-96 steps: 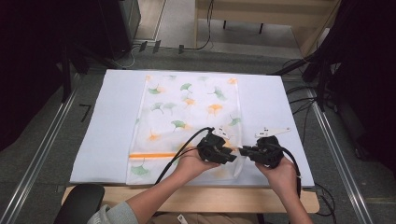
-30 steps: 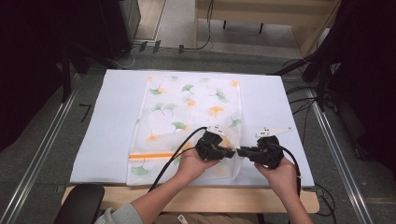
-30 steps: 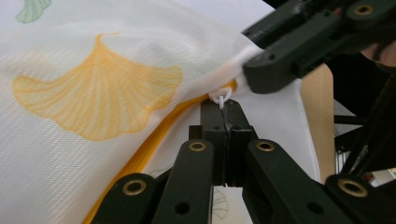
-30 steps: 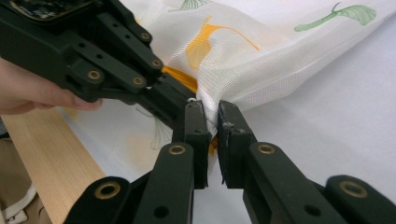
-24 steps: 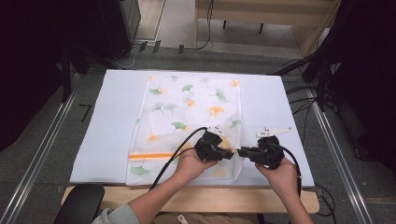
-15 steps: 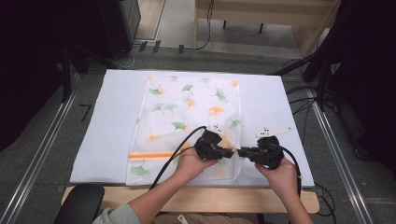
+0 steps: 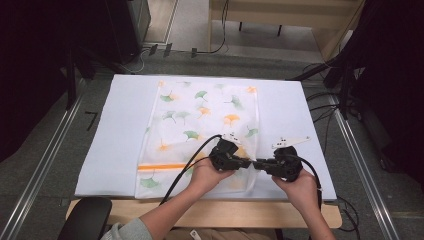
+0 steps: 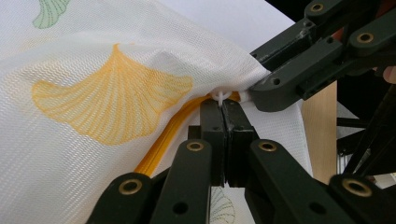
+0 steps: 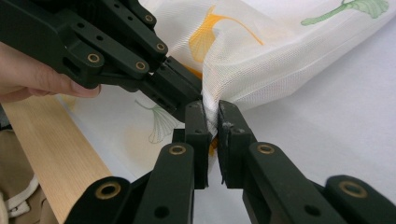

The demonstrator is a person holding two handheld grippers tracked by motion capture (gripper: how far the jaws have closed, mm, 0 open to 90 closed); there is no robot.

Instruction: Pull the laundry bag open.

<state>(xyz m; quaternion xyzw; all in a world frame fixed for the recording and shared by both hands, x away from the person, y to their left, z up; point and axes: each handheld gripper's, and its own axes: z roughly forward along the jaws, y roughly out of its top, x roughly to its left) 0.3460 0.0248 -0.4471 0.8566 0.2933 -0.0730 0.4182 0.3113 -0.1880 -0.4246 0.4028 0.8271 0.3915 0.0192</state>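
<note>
Two grippers meet at the near right corner of the mesh laundry bag (image 7: 200,125), both clamped there. Your left gripper (image 8: 223,100) has its jaws pressed fully together on the white zipper pull (image 8: 219,96), right where the orange zipper (image 8: 161,144) ends. Your right gripper (image 9: 211,112) has its jaws almost together, pinching a fold of the mesh edge just beside the pull. The wooden table edge (image 7: 225,212) runs nearest you, then the white mat (image 7: 110,130), with the bag lying flat on it, near edge by your hands, far edge well up the mat.

Handling: the bag looks very light, thin and floppy, a soft net that bunches and tents wherever you pinch. It'll likely slide easily on the mat, so anchor the fabric close to the slider. The pull tab is small and probably slippery; grip it square. Keep the mesh hold on the seam, not loose net, since it could snag or stretch.
</note>
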